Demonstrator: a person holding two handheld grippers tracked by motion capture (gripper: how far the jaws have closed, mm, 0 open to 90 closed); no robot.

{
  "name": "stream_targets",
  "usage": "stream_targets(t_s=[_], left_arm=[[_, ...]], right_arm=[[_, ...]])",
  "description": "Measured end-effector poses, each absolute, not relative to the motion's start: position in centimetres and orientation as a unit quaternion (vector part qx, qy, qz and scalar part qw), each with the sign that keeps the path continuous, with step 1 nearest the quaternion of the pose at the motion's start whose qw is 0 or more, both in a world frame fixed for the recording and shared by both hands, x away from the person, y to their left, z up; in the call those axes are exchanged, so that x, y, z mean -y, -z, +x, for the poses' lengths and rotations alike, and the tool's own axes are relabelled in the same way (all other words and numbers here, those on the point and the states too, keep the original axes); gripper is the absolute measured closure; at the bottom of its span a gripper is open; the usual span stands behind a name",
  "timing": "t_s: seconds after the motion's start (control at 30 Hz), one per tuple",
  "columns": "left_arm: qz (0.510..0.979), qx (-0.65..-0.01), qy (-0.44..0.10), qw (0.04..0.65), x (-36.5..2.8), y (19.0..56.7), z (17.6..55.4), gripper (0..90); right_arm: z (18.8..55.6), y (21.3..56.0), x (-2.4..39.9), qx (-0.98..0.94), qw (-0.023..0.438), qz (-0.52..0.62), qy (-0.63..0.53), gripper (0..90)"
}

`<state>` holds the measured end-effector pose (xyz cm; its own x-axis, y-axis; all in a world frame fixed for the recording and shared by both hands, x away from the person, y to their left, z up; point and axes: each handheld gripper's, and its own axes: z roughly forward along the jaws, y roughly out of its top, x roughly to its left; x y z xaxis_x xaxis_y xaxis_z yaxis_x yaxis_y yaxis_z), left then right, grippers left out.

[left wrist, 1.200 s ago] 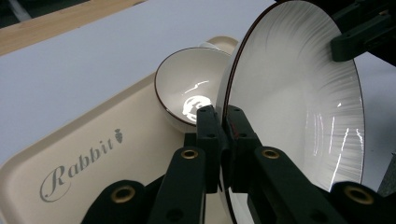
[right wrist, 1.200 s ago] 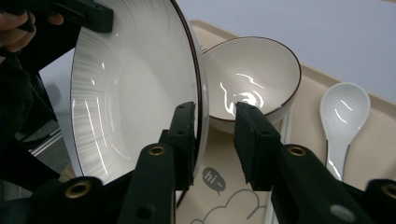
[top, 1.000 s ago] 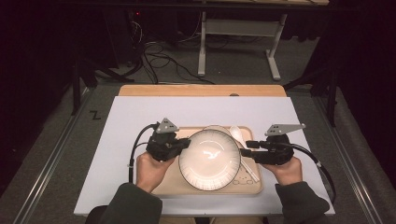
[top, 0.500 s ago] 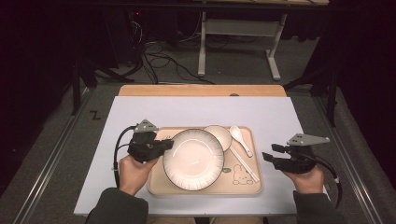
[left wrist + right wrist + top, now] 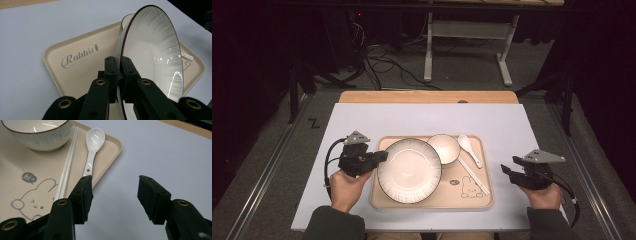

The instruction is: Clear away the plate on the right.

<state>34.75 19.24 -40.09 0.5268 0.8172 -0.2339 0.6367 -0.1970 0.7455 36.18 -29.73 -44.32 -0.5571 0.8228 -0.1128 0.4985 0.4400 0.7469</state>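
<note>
The left gripper [image 5: 379,156] pinches the left rim of the plate [image 5: 409,170], jaws pressed together on its edge, as the left gripper view shows with the plate [image 5: 150,57] standing tilted above the tray [image 5: 82,72]. In the high view the plate lies over the left half of the tray [image 5: 472,202], its right rim touching or just beside the bowl [image 5: 443,148]. The right gripper [image 5: 508,172] hangs off the tray's right edge with jaws spread and nothing between them. Its view looks past the tray corner toward the spoon [image 5: 93,147] and chopsticks [image 5: 66,167], whose long axes run away from the jaws; that hand is clearly the nearer for either.
</note>
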Motion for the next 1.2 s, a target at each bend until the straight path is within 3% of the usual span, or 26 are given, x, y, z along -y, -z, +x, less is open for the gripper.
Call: stream_targets(t_s=[1.0, 1.2], left_arm=[[0.738, -0.558, -0.059, 0.375, -21.3, 45.4, 36.1, 86.0], [0.739, -0.565, -0.07, 0.36, -21.0, 45.9, 36.8, 86.7]], right_arm=[[38.6, 45.5, 30.2, -0.804, 0.233, 0.433, -0.335, 46.7], [38.3, 45.4, 30.2, -0.793, 0.257, 0.435, -0.34, 48.1]])
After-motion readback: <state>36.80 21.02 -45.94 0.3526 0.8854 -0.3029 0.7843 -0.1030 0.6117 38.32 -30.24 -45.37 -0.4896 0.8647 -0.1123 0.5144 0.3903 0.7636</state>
